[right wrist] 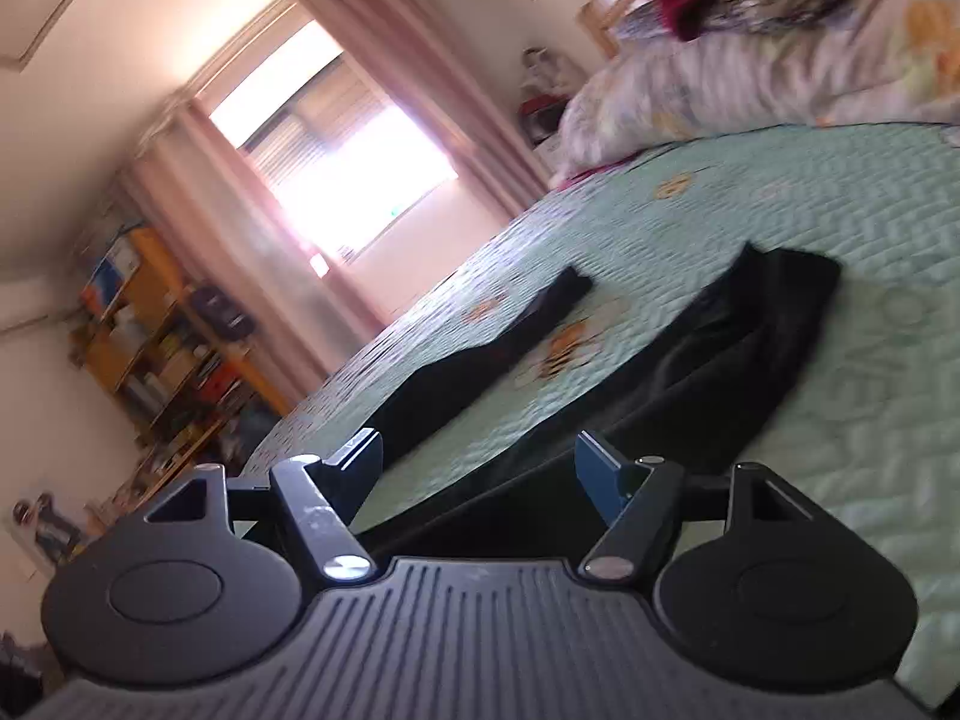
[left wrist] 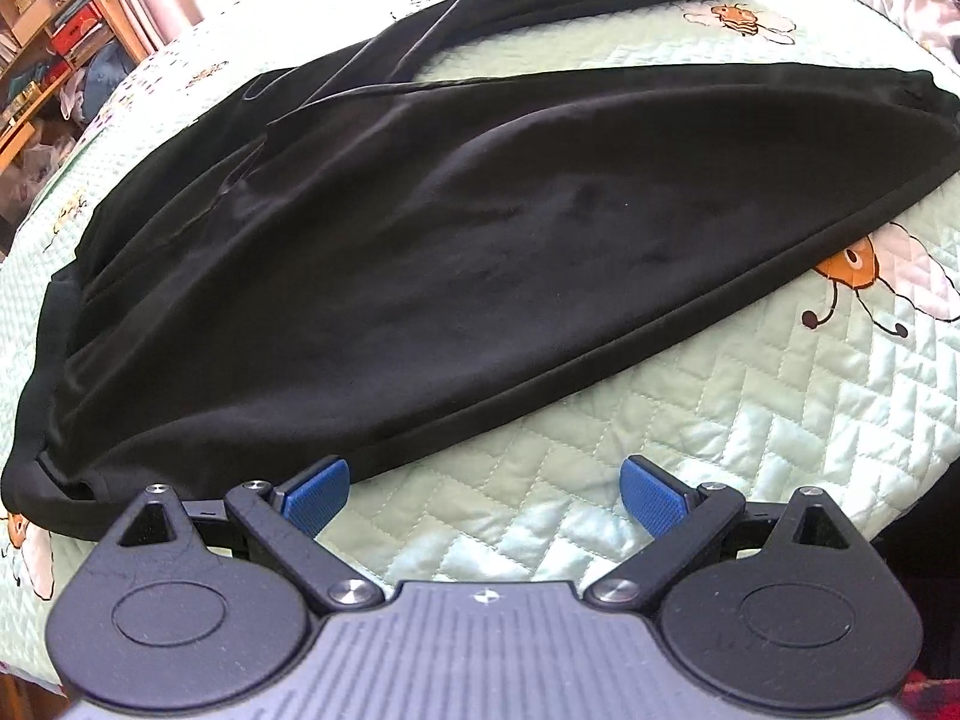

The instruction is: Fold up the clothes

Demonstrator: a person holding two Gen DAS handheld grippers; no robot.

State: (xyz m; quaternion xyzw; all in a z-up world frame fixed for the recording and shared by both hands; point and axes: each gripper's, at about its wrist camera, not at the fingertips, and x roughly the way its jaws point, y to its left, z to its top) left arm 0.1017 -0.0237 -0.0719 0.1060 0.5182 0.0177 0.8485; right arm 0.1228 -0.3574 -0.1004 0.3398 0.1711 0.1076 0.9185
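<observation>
Black trousers [left wrist: 456,252] lie spread on a pale green quilted bedspread [left wrist: 690,456], waistband at the left, two legs running to the right. My left gripper [left wrist: 485,489] hovers open just off the near edge of the closer leg, its blue pads [left wrist: 317,492] empty. The right wrist view is tilted and blurred: the trousers [right wrist: 720,354] stretch away with both leg ends apart. My right gripper [right wrist: 479,468] is open above the dark cloth near the nearer leg, holding nothing.
Wooden shelves [left wrist: 54,30] packed with boxes stand at the far left beyond the bed. A window with pink curtains [right wrist: 336,162] is behind them. A bundled patterned duvet [right wrist: 780,60] and a red item lie at the head of the bed.
</observation>
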